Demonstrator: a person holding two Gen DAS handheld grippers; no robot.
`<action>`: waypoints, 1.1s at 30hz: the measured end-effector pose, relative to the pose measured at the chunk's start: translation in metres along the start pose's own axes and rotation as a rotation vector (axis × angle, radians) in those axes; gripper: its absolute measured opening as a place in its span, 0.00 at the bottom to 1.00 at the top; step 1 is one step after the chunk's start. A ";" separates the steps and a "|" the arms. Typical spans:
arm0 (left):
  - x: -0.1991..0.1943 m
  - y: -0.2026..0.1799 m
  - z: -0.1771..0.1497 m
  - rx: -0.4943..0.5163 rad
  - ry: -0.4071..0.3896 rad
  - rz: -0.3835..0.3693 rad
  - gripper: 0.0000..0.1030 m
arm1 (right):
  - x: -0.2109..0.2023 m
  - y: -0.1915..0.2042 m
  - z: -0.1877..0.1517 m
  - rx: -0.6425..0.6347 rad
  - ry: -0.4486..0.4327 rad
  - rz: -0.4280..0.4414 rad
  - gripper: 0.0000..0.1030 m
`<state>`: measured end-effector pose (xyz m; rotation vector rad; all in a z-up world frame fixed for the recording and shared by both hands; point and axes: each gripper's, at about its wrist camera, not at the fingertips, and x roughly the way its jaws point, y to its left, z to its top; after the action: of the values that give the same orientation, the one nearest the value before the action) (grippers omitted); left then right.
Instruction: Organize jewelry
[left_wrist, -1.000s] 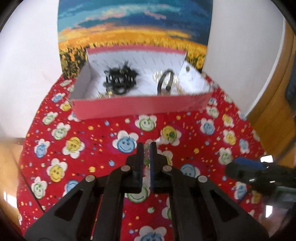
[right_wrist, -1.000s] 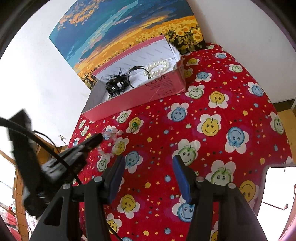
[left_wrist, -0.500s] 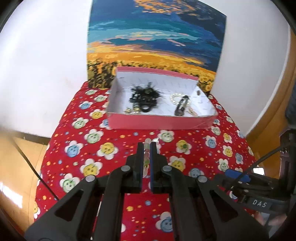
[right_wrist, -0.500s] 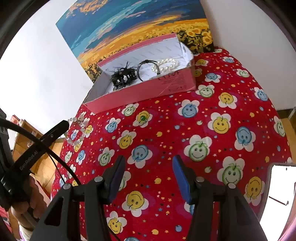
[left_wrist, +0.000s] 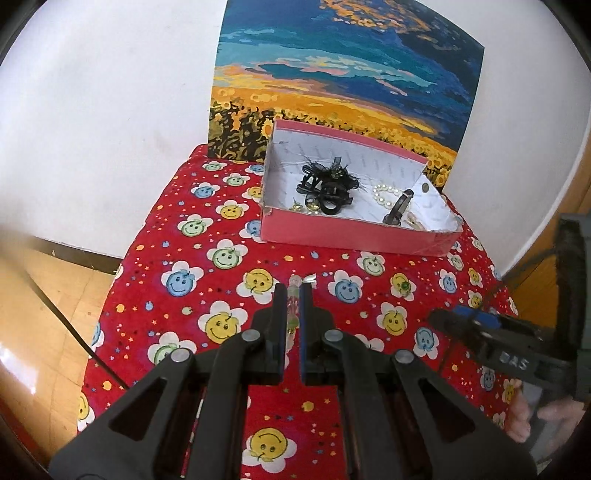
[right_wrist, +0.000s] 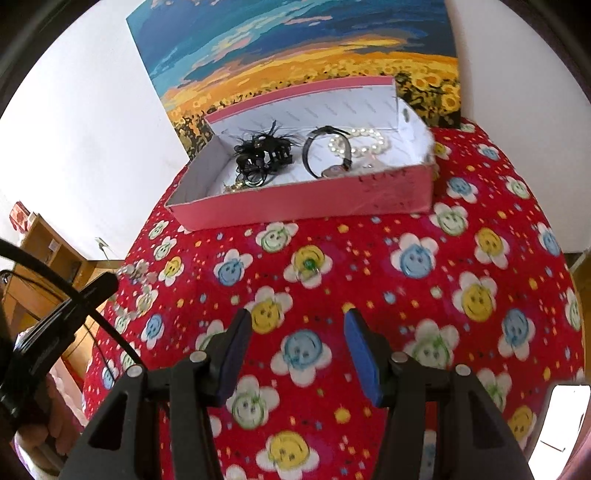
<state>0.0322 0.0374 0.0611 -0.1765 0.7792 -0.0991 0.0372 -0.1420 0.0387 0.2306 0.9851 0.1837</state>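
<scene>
My left gripper (left_wrist: 293, 291) is shut on a clear bead bracelet (left_wrist: 294, 301), held above the red smiley cloth. In the right wrist view the bracelet (right_wrist: 137, 278) hangs from the left gripper's tip (right_wrist: 105, 284) at the left. A pink box (left_wrist: 354, 236) at the back of the table holds black hair clips (left_wrist: 327, 182), a pearl bracelet (left_wrist: 386, 194), a black band (left_wrist: 399, 210) and small gold pieces. My right gripper (right_wrist: 297, 332) is open and empty over the cloth, in front of the box (right_wrist: 306, 203). A small green ring (right_wrist: 309, 264) lies on the cloth.
The table has a red smiley-flower cloth (left_wrist: 221, 258) and stands against a white wall with a sunflower painting (left_wrist: 343, 81) leaning behind the box. Wooden floor lies to the left. The right gripper's body (left_wrist: 509, 343) shows at the right in the left wrist view.
My left gripper has lifted and pulled back from the box with the bracelet in it. My right gripper has moved closer to the box and stays open.
</scene>
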 end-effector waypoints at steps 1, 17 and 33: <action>0.000 0.002 0.000 -0.001 -0.003 0.000 0.00 | 0.004 0.002 0.003 0.000 -0.002 -0.004 0.55; 0.005 0.019 -0.002 -0.028 0.006 -0.004 0.00 | 0.051 0.014 0.022 -0.089 -0.007 -0.151 0.53; -0.006 0.010 -0.001 -0.010 -0.005 -0.009 0.00 | 0.048 0.003 0.024 -0.079 -0.023 -0.169 0.11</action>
<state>0.0274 0.0480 0.0628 -0.1896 0.7741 -0.1031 0.0829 -0.1291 0.0135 0.0768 0.9671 0.0649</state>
